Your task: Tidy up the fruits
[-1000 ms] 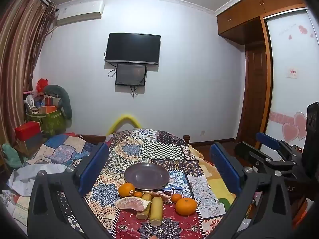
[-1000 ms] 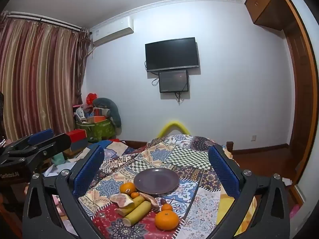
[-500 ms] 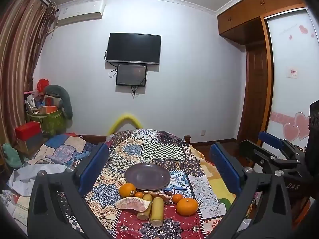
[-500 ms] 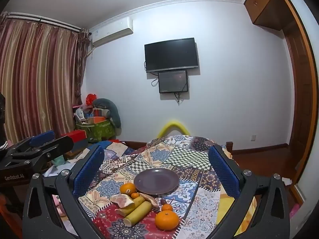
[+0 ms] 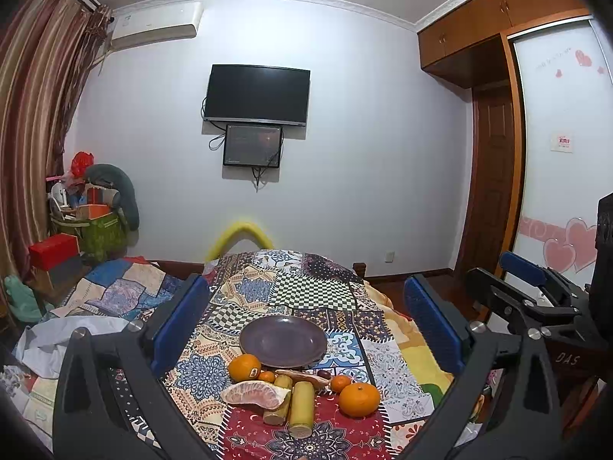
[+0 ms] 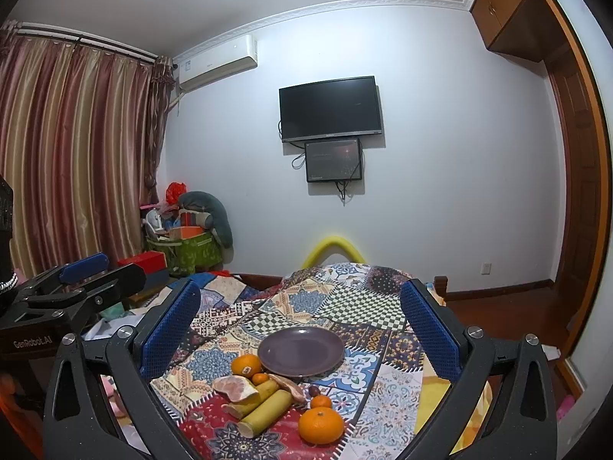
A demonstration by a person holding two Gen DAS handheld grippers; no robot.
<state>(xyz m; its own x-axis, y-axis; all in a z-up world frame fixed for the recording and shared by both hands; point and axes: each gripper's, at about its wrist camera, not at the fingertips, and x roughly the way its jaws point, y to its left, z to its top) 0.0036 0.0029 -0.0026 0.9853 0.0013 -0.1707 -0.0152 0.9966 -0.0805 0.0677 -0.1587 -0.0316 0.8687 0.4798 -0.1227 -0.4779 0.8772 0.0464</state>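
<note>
I hold both grippers above the near end of the table, each with jaws spread wide and nothing between the blue pads. The left gripper (image 5: 304, 324) frames the fruit from the left wrist view; the right gripper (image 6: 300, 326) frames it from the right wrist view. Each gripper also shows at the edge of the other's view.

Nearest on the patchwork cloth (image 5: 318, 287) lies a big orange (image 5: 359, 399) at the right, with two yellow-green cane pieces (image 5: 301, 408) side by side just left of it, pointing away from me. A pomelo wedge (image 5: 254, 395) lies against the left cane piece, flesh up. Just beyond the big orange sits a small orange (image 5: 340, 383). A brownish strip (image 5: 302, 377), which I cannot identify, lies across the far ends of the cane, with a small dark fruit (image 5: 324, 374) beside it.

Farther left, a stickered orange (image 5: 244, 367) touches or nearly touches the plate's near-left rim, and a tiny orange (image 5: 266, 377) sits just beside it. The purple plate (image 5: 283, 340) lies beyond all the fruit and holds nothing.

Far behind, a TV (image 5: 256, 94) hangs on the wall.
</note>
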